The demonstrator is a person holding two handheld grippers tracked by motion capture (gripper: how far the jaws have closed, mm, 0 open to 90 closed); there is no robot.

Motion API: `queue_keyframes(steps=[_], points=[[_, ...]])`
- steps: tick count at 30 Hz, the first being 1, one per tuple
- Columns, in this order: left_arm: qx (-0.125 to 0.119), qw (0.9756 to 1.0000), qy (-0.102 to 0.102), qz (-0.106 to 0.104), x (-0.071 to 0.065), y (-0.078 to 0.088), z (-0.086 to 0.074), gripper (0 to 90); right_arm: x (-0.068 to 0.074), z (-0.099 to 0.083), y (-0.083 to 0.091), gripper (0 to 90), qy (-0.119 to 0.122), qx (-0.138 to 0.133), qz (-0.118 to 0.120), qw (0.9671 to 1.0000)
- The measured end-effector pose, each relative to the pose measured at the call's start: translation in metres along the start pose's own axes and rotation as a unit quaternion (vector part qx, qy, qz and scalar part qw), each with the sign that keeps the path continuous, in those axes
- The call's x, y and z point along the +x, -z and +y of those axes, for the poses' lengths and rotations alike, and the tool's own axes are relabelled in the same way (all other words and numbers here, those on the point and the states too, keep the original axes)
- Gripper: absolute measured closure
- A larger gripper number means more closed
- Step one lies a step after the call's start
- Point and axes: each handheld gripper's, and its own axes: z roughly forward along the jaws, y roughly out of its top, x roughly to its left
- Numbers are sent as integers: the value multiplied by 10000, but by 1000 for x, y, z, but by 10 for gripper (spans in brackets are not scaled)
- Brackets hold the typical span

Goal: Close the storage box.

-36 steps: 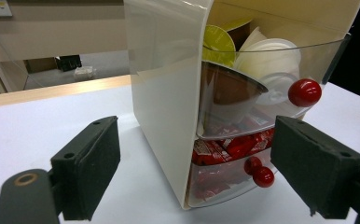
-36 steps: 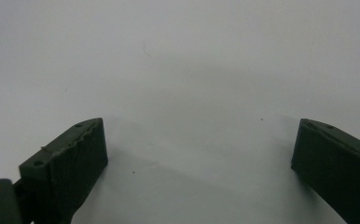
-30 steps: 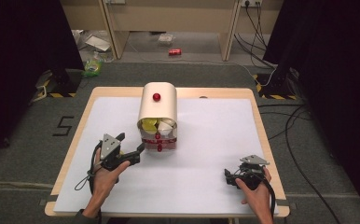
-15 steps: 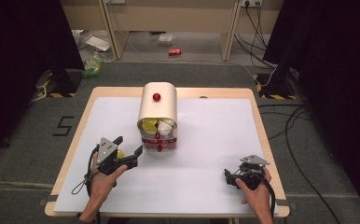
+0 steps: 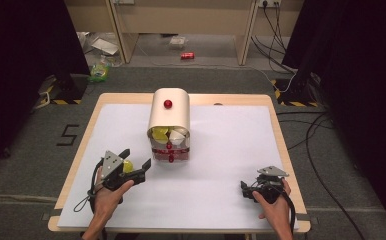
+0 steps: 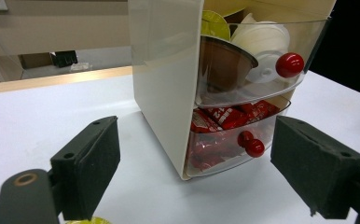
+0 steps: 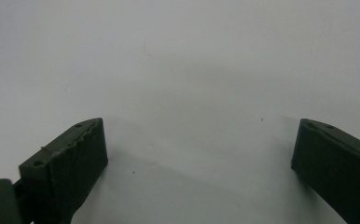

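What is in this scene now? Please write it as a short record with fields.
table: white top
box: cream drawer box, two clear drawers with red knobs
upper drawer: coffee capsules, pulled partly out
lower drawer: red packets
left gripper: open, beside a yellow capsule
right gripper: open, nothing between its fingers, near the table's right front corner

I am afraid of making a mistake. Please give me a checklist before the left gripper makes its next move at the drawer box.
1. Left gripper open: ok.
2. Yellow capsule between its jaws: cannot tell; it lies at the gripper.
3. Upper drawer pulled out: ok.
4. White table bare between gripper and drawer box: ok.
5. Right gripper open, away from the box: ok.
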Motion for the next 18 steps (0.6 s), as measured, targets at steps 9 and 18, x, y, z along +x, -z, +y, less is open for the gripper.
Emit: queue_keyframes(steps=[9,18], points=[[-24,10000,-5,-13,0,8,-3,154,0,0,0,36,1,0,1,10000],[-26,9999,-61,-99,-4,15,-8,154,0,0,0,35,4,1,5,10000]])
